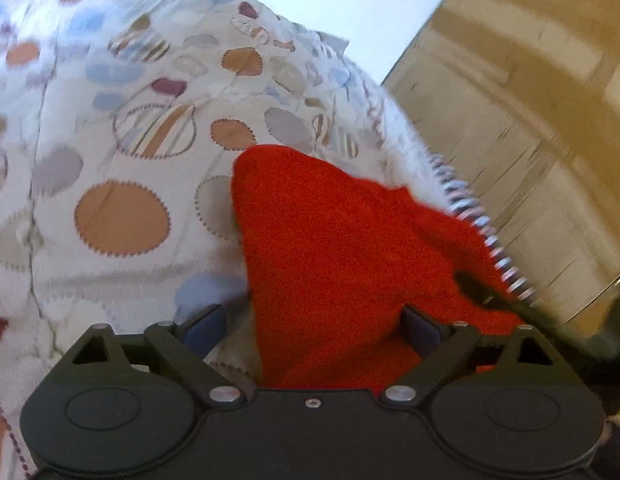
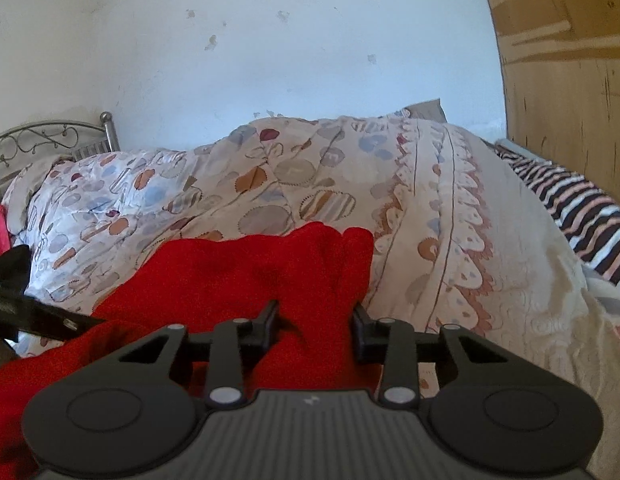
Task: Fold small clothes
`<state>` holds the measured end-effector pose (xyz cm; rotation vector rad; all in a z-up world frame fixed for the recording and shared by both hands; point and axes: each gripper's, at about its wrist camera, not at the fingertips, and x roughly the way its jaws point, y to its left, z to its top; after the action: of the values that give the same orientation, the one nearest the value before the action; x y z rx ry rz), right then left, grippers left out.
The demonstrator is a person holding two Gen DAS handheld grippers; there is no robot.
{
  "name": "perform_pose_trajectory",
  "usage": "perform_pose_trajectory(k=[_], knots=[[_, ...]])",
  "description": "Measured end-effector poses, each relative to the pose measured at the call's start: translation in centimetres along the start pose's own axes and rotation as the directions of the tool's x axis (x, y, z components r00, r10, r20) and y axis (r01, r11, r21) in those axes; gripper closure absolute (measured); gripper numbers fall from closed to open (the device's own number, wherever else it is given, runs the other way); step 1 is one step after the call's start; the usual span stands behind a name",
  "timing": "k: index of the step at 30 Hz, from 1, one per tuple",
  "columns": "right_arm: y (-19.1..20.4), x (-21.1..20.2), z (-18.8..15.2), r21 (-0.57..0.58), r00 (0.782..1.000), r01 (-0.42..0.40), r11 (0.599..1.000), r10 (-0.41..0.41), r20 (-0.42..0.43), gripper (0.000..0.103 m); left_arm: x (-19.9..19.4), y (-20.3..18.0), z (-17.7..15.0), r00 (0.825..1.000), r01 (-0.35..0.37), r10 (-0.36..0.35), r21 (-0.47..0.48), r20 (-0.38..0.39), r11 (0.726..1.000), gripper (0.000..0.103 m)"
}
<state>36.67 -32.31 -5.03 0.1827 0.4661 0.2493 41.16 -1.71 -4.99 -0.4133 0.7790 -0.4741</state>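
Bunching between my left gripper's [image 1: 314, 320] widely spread fingers, the red garment [image 1: 330, 248] runs up and away over the patterned quilt [image 1: 121, 140]; I cannot tell whether they pinch it. My right gripper [image 2: 316, 322] has narrower jaws pressed against a fold of the same cloth, apparently clamping it, far of the body.

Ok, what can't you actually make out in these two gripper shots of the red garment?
- Left wrist view: motion blur smears the quilt; the red garment covers the left gripper fingertips, hiding the grip.
- Right wrist view: the garment's type and lower edge, cut off by the frame; cloth between the right gripper fingers hides contact.
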Motion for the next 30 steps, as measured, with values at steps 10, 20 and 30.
perform_pose_trajectory(k=[10, 20, 30], knots=[[-2.8, 1.2, -0.4, 0.145, 0.996, -0.078, 0.986, 0.082, -0.018, 0.053, 3.1, 1.5, -0.2, 0.993, 0.094, -0.095, -0.025, -0.067, 0.995, 0.001], [-0.4, -0.6, -0.2, 0.051, 0.998, -0.056, 0.997, 0.054, 0.039, 0.068, 2.3, -2.7, 0.5, 0.995, 0.09, -0.085, 0.084, -0.056, 0.992, 0.058], [4.5, -4.8, 3.5, 0.002, 0.976, -0.104, 0.995, 0.102, 0.191, 0.072, -5.1, -7.6, 2.6, 0.995, 0.001, -0.018, 0.173, 0.099, 0.985, 0.069]])
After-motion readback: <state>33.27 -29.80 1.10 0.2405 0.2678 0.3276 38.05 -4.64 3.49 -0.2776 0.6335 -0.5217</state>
